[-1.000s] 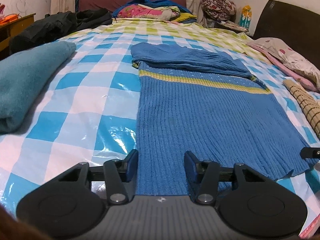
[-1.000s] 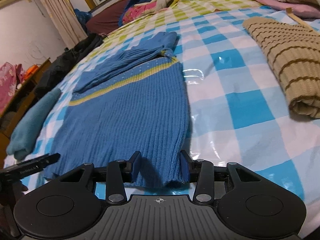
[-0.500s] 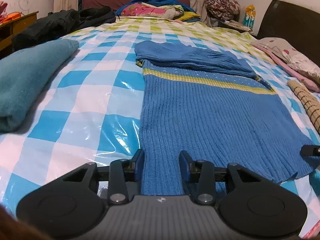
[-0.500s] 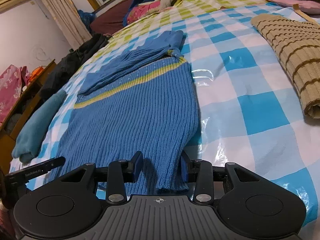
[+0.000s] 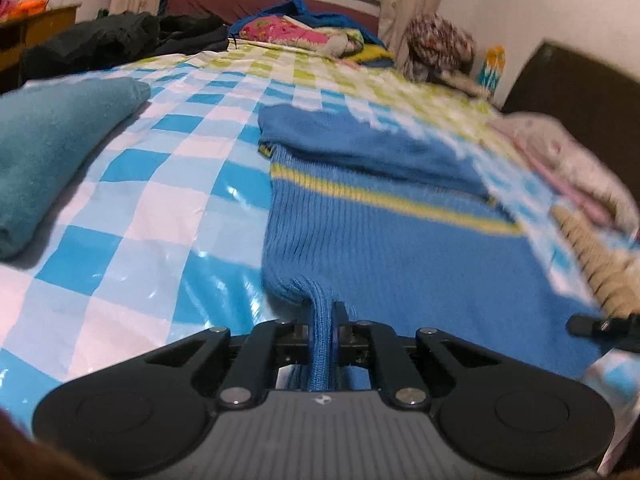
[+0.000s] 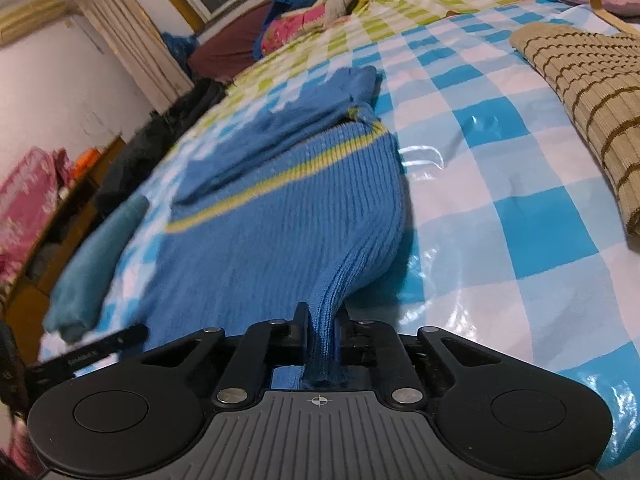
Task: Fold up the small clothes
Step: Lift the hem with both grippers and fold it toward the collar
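The blue sweater (image 5: 400, 240) lies flat on the checked bed cover (image 5: 160, 184). It fills the middle of both pictures. Its long way runs from the bottom of the frame up to the top. The bottom edge is nearest the claws, and the yellow stripe (image 5: 380, 194) and folded sleeves sit higher up, farther away.

The left gripper (image 5: 322, 316) is pinched tight on the left corner of the bottom edge. The knit bunches up between its jaws. The right gripper (image 6: 322, 320) is closing on the right corner, and the knit is squeezed between its jaws too. The cloth there looks a bit lifted.

So each claw has one near corner, and the rest of the sweater stretches straight ahead. I think the next move is to carry the bottom edge up and forward toward the stripe.
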Demonstrator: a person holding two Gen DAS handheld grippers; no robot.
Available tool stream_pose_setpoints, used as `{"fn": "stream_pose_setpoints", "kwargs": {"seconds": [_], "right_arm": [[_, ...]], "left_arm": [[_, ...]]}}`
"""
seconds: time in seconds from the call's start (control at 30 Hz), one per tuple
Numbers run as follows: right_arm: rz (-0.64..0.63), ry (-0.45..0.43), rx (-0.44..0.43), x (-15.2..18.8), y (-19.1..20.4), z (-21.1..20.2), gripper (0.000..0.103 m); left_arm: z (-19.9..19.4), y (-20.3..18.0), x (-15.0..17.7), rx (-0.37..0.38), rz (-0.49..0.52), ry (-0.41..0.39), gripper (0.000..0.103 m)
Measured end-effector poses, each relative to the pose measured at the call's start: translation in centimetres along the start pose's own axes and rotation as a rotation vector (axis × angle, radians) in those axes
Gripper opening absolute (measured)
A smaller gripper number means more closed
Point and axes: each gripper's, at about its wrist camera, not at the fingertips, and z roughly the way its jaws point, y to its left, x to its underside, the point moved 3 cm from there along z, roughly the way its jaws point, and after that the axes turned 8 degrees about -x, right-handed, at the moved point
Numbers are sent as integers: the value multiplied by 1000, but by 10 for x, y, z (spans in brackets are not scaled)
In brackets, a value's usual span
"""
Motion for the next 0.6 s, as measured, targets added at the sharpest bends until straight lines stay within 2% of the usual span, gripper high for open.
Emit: {"fn": "stream_pose_setpoints", "kwargs": {"seconds": [0.13,0.27,0.43,0.6], "right_arm": [[17,-61,-59,-17,9,-3,11],[29,-131,-127,-44,18,-2,11],[39,-208,-179,-84,26,10,11],[40,-267,-184,-122,26,29,11]], "left_arm": [[1,5,-23,52,-102,-40,14],[5,7,-53,96,-163,-92,14],[16,4,-93,108,-163,-164,14],[40,3,-127,91,-152,-207,14]]}}
